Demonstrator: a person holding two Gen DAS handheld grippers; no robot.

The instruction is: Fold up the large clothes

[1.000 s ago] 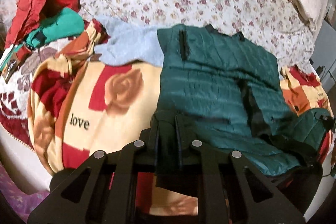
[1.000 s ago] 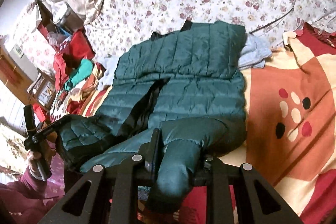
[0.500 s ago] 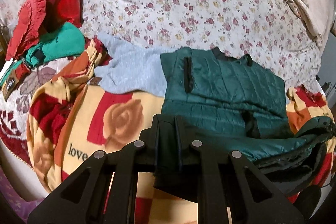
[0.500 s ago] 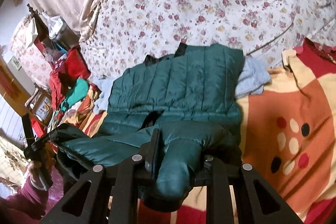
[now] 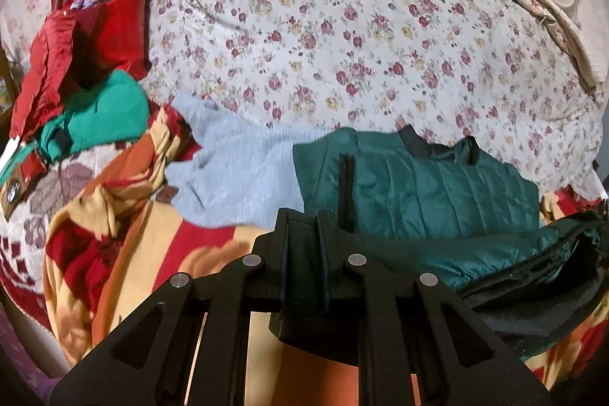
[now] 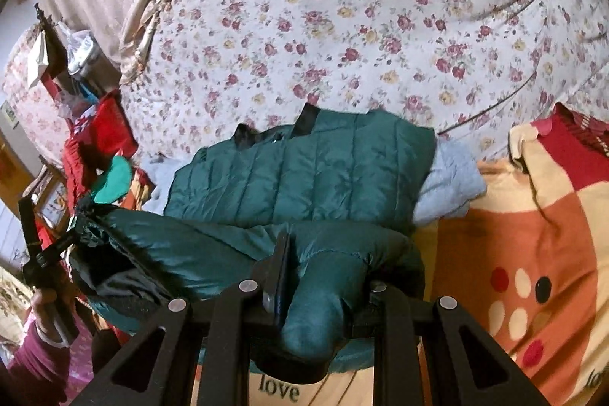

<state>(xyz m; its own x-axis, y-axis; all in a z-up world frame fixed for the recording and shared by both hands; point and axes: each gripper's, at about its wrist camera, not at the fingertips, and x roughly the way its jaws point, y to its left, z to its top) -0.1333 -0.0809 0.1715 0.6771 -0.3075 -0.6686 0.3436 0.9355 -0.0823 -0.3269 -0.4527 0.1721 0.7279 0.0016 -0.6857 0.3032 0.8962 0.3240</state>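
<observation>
A dark green quilted jacket (image 5: 418, 193) lies on the bed, collar toward the floral quilt; it also shows in the right wrist view (image 6: 304, 174). My left gripper (image 5: 304, 246) is shut on the jacket's dark hem edge and holds it lifted. My right gripper (image 6: 323, 269) is shut on a green fold of the jacket's lower edge, also lifted. The lower half hangs between both grippers above the upper half. The left gripper (image 6: 45, 246) shows at the left of the right wrist view, held by a hand.
A grey garment (image 5: 236, 170) lies under the jacket on a red, orange and cream blanket (image 5: 125, 246). A floral quilt (image 5: 342, 44) fills the far side. Red and green clothes (image 5: 87, 101) are piled at the left.
Both grippers have lifted the jacket's lower edge and carried it forward toward the collar, so the bottom half now folds up over the upper half.
</observation>
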